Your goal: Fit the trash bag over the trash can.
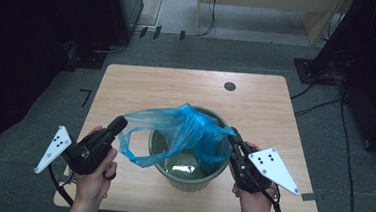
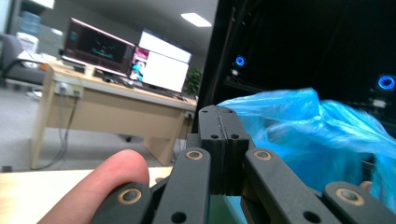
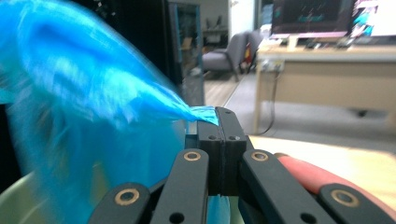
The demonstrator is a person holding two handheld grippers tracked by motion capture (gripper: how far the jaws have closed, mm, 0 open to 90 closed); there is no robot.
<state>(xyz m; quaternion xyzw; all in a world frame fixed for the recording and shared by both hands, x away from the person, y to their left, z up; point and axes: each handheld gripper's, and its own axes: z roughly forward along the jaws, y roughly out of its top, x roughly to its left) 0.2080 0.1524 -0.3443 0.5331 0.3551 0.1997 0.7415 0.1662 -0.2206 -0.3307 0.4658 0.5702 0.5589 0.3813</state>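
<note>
1. The left gripper (image 1: pixel 118 123) is held in the person's left hand (image 1: pixel 93 177) above the near-left part of the table (image 1: pixel 142 80). In the left gripper view its jaws stand pressed together. In the high view the edge of the blue plastic bag (image 1: pixel 184 128) meets the jaw tips, though the left gripper view shows no film between them, so I cannot tell whether any is pinched there.
2. The right gripper (image 1: pixel 233 135) is held in the right hand (image 1: pixel 254 203). Its jaws are clamped on a twisted corner of the bag, visible at the fingertips (image 3: pixel 219 116) in the right gripper view.
3. The bag is stretched between the two sets of jaw tips and spread over the mouth of the green bin (image 1: pixel 185 181). A loop of it hangs down just beyond the left jaws, outside the bin's rim.
4. The bin stands upright on the table, between the two grippers and just below their tips.
5. A dark round hole (image 1: pixel 230 86) lies in the table well beyond the right jaws.
</note>
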